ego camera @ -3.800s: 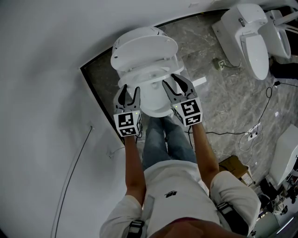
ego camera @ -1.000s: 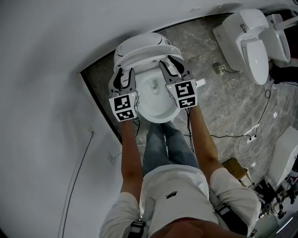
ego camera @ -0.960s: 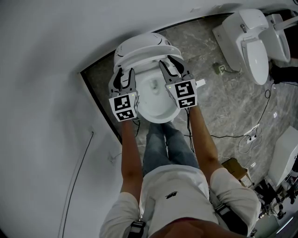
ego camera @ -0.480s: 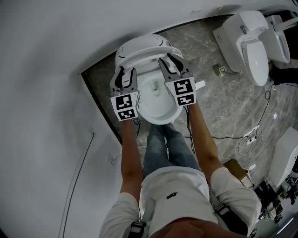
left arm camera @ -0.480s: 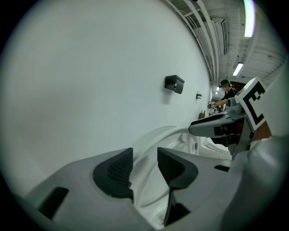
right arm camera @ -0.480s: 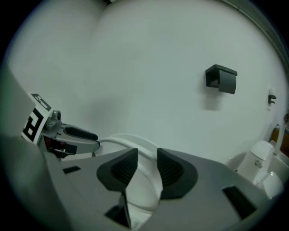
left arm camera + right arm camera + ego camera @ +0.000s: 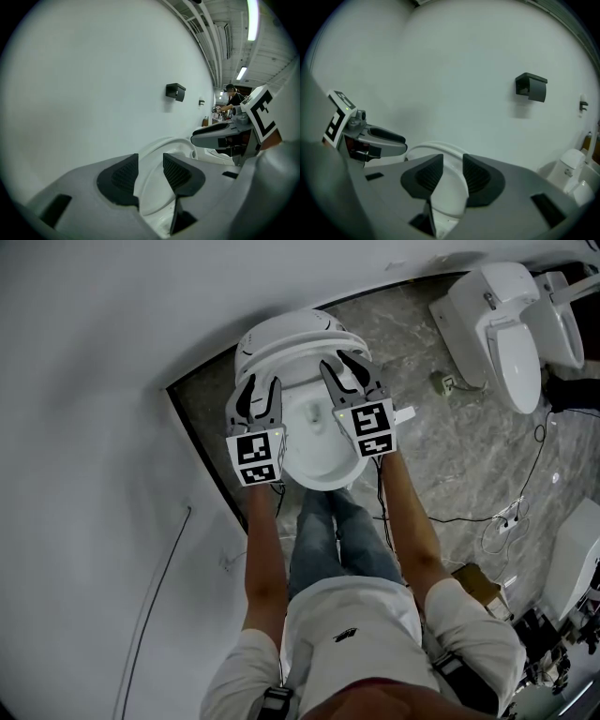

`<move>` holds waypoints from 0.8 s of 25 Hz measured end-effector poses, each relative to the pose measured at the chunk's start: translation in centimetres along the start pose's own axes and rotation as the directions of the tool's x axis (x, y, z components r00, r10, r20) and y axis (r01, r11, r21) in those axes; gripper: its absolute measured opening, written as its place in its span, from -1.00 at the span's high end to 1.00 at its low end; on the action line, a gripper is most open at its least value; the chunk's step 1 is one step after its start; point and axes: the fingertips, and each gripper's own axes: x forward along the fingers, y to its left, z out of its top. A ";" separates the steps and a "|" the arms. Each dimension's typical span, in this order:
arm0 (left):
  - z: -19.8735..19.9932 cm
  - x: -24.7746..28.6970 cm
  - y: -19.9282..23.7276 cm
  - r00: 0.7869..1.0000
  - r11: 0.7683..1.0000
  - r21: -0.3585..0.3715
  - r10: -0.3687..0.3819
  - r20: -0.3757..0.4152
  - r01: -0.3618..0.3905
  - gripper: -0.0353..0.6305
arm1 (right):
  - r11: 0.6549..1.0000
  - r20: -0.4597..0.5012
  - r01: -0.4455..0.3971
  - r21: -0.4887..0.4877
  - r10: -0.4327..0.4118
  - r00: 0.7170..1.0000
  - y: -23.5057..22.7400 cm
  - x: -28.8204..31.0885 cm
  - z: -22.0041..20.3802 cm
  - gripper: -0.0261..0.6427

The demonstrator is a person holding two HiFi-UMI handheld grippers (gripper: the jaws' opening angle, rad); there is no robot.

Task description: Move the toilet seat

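A white toilet point(image 7: 319, 451) stands by the wall, and its seat point(image 7: 292, 352) is tipped up near the lid. My left gripper point(image 7: 261, 388) grips the seat's left side. My right gripper point(image 7: 342, 367) grips the right side. In the left gripper view the white seat rim point(image 7: 149, 187) fills the gap in the left gripper point(image 7: 151, 161), and its dark pads point(image 7: 119, 176) press on it. In the right gripper view the seat point(image 7: 450, 192) likewise sits clamped in the right gripper point(image 7: 452, 164). Each gripper also shows at the edge of the other's view.
The white wall point(image 7: 94, 427) runs close on the left. A second toilet point(image 7: 506, 324) stands at the upper right on the grey stone floor, with cables point(image 7: 511, 512) and a cardboard box point(image 7: 478, 582) nearby. A black fixture point(image 7: 531, 86) hangs on the wall.
Since the earliest frame both grippers have moved away from the bowl's front and the seat has swung up toward the lid. Over the last second almost nothing has shifted.
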 end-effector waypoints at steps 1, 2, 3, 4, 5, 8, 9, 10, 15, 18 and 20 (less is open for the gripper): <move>0.1 -0.3 -0.2 1.000 1.000 0.003 -0.006 0.003 0.006 0.35 | 1.000 0.000 0.000 0.001 0.000 1.000 0.1 -0.3 -0.1 0.49; 0.2 -0.5 -0.4 1.000 1.000 0.006 -0.014 0.005 0.014 0.35 | 1.000 0.001 0.002 0.002 -0.002 1.000 0.2 -0.6 -0.2 0.50; 0.3 -0.7 -0.7 1.000 1.000 0.008 -0.022 0.007 0.022 0.35 | 1.000 0.003 0.007 0.004 -0.007 1.000 0.1 -1.0 -0.2 0.55; 0.4 -0.9 -1.0 1.000 1.000 0.009 -0.030 0.009 0.030 0.35 | 1.000 0.006 0.013 0.006 -0.013 1.000 0.0 -1.3 -0.2 0.64; 0.5 -1.1 -1.3 0.999 0.999 0.009 -0.036 0.011 0.036 0.37 | 1.000 0.009 0.016 0.007 -0.016 1.000 0.0 -1.6 -0.3 0.72; 0.6 -1.7 -2.2 0.998 0.998 0.002 -0.058 0.024 0.058 0.44 | 1.000 0.017 0.011 0.013 -0.011 1.000 0.3 -2.8 -0.5 0.75; 0.7 -2.0 -2.6 0.997 0.998 -0.005 -0.066 0.033 0.066 0.47 | 1.000 0.019 0.007 0.014 -0.007 1.000 0.4 -3.3 -0.6 0.76; 0.8 -2.3 -2.9 0.997 0.997 -0.009 -0.071 0.043 0.071 0.54 | 1.000 0.022 0.003 0.012 -0.003 1.000 0.6 -3.8 -0.6 0.76; 1.3 -3.8 -4.5 0.994 0.996 -0.005 -0.086 0.070 0.086 0.68 | 1.000 0.036 -0.010 0.015 0.009 0.999 1.0 -6.3 -0.9 0.79; 1.5 -4.6 -5.4 0.992 0.996 0.009 -0.093 0.082 0.093 0.73 | 1.000 0.053 -0.017 0.021 0.015 0.998 1.2 -7.7 -0.8 0.79; 1.7 -5.3 -6.1 0.991 0.995 0.021 -0.103 0.089 0.101 0.76 | 1.000 0.067 -0.020 0.022 0.018 0.998 1.4 -8.7 -0.6 0.79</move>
